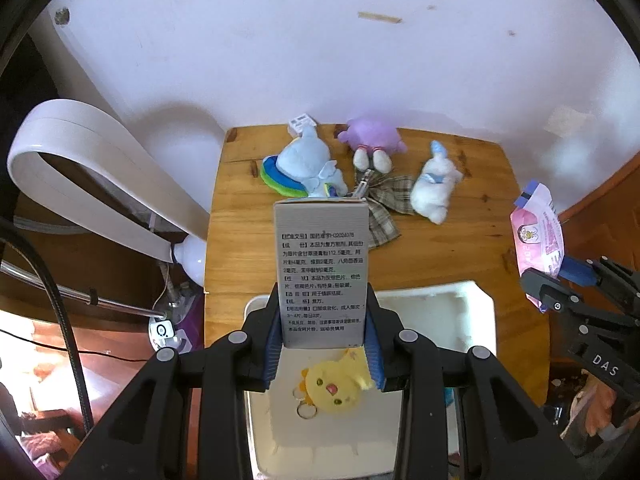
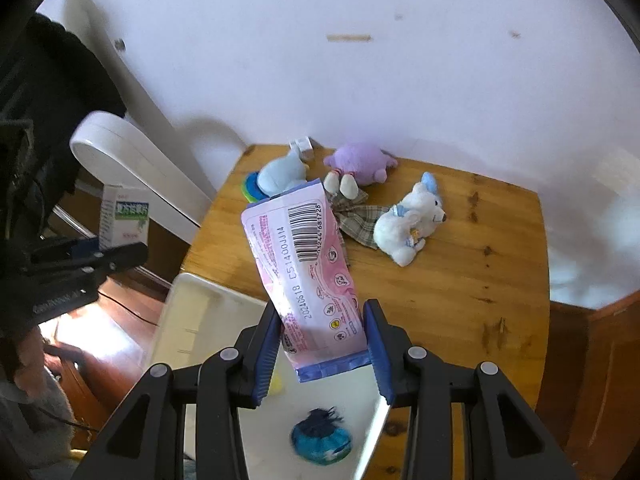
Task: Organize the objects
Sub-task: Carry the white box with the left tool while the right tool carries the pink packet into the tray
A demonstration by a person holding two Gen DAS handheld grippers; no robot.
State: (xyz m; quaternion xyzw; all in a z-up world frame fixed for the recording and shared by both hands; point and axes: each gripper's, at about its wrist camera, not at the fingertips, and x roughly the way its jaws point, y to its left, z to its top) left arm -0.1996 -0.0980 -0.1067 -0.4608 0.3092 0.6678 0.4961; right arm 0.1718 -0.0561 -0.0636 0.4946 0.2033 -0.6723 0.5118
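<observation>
Left gripper (image 1: 325, 354) clamped on an upright medicine box (image 1: 322, 272), held above the white tray (image 1: 476, 320) — yellow chick plush (image 1: 336, 386) visible in the tray from this view only. Right gripper (image 2: 325, 350) clamped on a pink wipes pack (image 2: 308, 276) above the tray's right part — blue-green ball (image 2: 322, 440) seen here alone. Three plush toys and a plaid bow lying at the rear of the worktop (image 2: 460, 292).

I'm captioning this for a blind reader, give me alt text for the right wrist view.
The right tool grips a pink packet above a white tray on a wooden table. Behind it lie a white plush, a purple plush and a plaid bow.
</observation>
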